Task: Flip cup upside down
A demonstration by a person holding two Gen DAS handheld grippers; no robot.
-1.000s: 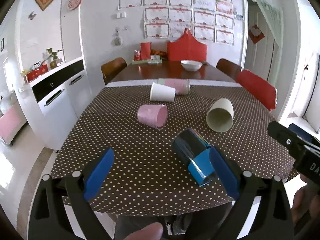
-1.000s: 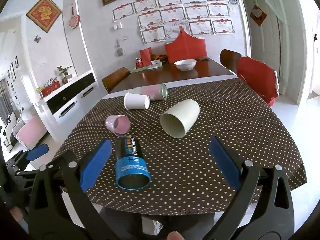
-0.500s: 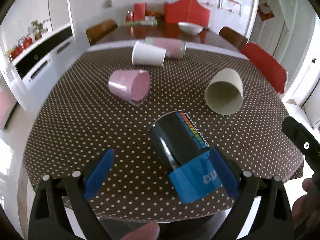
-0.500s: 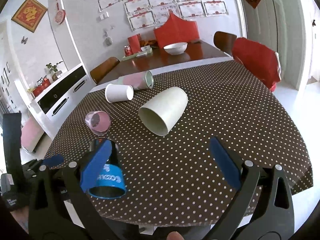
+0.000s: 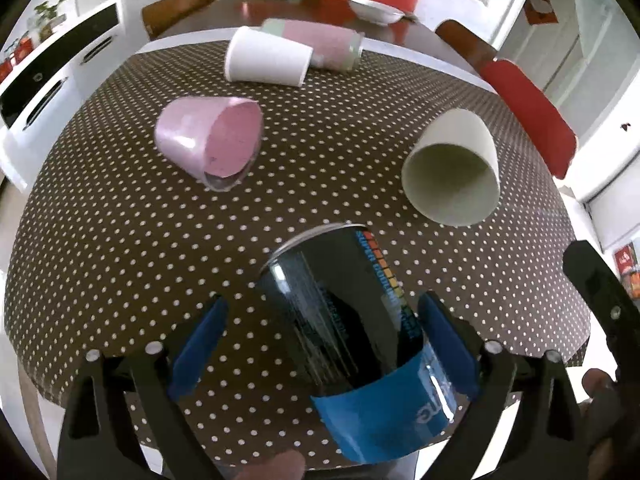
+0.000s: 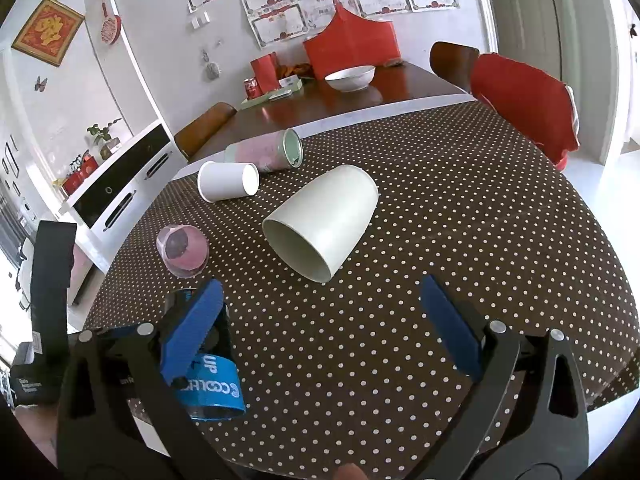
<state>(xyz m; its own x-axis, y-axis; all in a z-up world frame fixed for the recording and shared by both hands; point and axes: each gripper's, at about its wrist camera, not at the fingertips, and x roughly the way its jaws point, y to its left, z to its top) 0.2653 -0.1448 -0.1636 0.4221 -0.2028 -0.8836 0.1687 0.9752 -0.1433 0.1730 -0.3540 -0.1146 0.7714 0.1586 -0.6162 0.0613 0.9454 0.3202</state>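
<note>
Left wrist view: left gripper (image 5: 320, 344) jaws spread wide, straddling the dark cup with blue band (image 5: 356, 340), which lies on its side near the table's front edge, blue-band end toward the camera; looks lined up for a side grasp so it can be turned over, judging by the task. The right-hand pad looks just beside or touching the cup wall, can't tell which; the left-hand pad is clear of it, nothing gripped. Around it on the dotted tablecloth (image 5: 120, 240): pink cup (image 5: 208, 144) on its side, well apart; cream cup (image 5: 452, 176) on its side, near but not blocking; white paper cup (image 5: 268, 62) and pink canister (image 5: 324, 46) at the far edge, touching or nearly so. Right wrist view: right gripper (image 6: 320, 320) jaws wide, empty, hovering over bare cloth, cream cup ahead between its fingers' line. Dark cup sits low left, partly hidden behind this gripper's left finger. White bowl (image 6: 350, 76) on far wooden table, irrelevant. Approach path looks free; risk, likely the cup rolling.
</note>
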